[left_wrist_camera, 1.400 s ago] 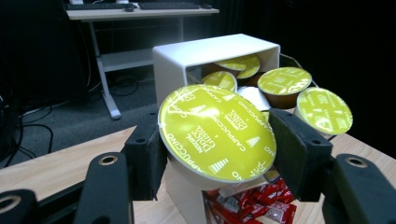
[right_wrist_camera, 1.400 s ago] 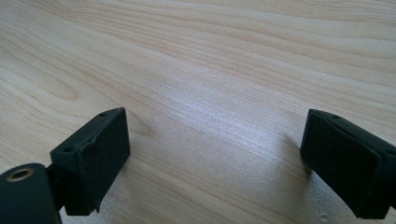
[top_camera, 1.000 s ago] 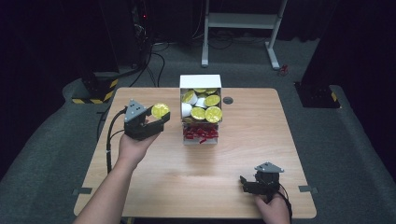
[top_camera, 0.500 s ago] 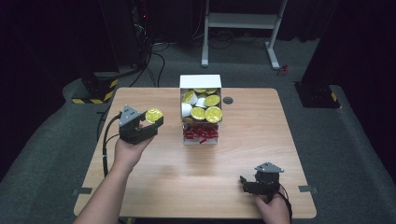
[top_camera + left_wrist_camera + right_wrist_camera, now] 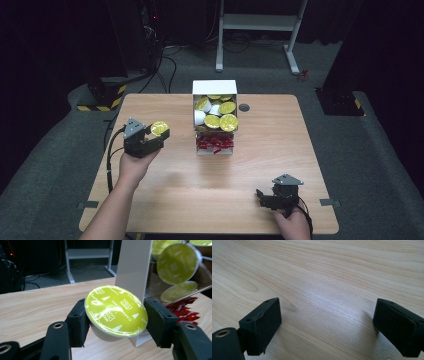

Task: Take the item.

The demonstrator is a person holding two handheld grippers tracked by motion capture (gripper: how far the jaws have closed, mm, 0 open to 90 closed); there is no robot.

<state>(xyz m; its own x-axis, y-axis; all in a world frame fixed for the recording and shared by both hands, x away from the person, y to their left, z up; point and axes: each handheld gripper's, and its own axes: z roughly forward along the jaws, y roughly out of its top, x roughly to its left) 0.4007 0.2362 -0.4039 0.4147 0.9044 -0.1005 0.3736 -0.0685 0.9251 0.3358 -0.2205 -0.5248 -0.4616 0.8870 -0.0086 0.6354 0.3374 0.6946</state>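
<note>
Risk: coffee capsule slipping from the left gripper over the table

The left gripper (image 5: 154, 136) clamps a yellow-lidded coffee capsule (image 5: 116, 310) by its rim, lid tilted toward the camera, above the bare table (image 5: 165, 200) to the left of the white box (image 5: 215, 88) of capsules. The pads (image 5: 78, 322) bear on the thin rim, not the cup body; a sideways jolt or a tilt could, in my judgement, let the capsule pivot out and roll. Setting it down on its rounded base at this tilt could tip it over. A swing toward the box risks striking its white wall. The right gripper (image 5: 266, 198) rests near the table's front edge, jaws wide apart and holding nothing.
</note>
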